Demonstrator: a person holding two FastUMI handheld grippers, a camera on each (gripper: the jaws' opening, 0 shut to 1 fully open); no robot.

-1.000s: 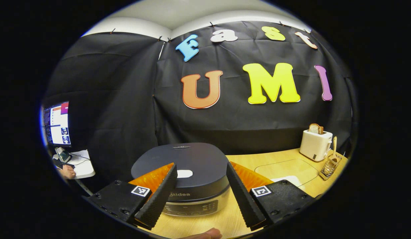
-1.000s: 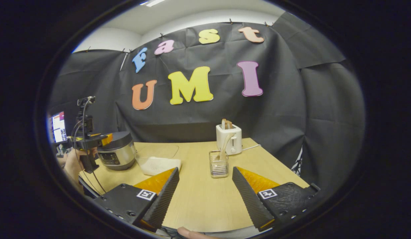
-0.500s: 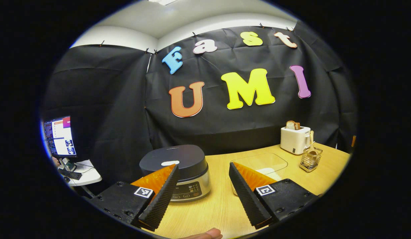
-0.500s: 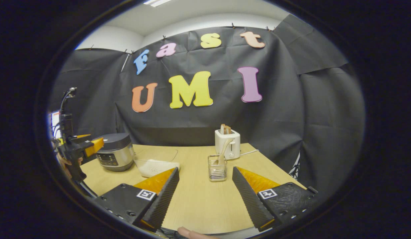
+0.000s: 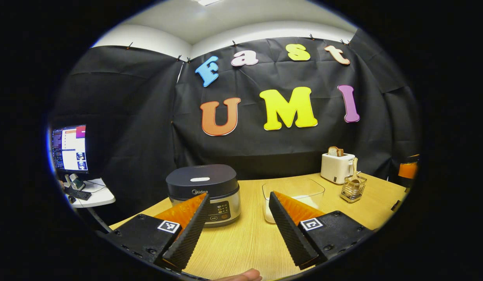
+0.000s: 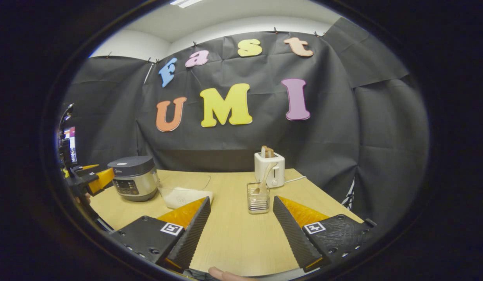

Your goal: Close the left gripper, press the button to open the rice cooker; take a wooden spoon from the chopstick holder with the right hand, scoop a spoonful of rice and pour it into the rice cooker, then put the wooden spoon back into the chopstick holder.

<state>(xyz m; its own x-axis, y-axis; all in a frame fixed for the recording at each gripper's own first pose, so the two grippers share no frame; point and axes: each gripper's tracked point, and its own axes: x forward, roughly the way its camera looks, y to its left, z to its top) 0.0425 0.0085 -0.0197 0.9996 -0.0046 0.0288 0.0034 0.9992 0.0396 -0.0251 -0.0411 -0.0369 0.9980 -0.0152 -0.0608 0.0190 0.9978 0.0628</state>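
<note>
The dark-lidded rice cooker [image 5: 203,190] stands closed on the wooden table, with a white button [image 5: 199,179] on top of its lid. My left gripper [image 5: 237,228] is open and empty, held back from the cooker's front. A clear container of rice [image 5: 294,193] sits to the cooker's right. The wire chopstick holder [image 5: 353,190] holds a wooden spoon [image 5: 354,171]. In the right gripper view, my right gripper [image 6: 241,230] is open and empty, short of the chopstick holder [image 6: 258,197] and its wooden spoon [image 6: 265,176]. There too stand the rice cooker [image 6: 134,178], the rice container [image 6: 185,191] and the left gripper [image 6: 89,180].
A white toaster [image 5: 335,166] with bread in it stands behind the holder, near the black cloth wall; it is also in the right gripper view [image 6: 269,168]. A monitor [image 5: 69,149] and a small side table [image 5: 93,195] lie off the table's left edge.
My left gripper has pulled back from above the cooker's lid, so the cooker now stands farther off. The lid stays closed. The right gripper has barely moved.
</note>
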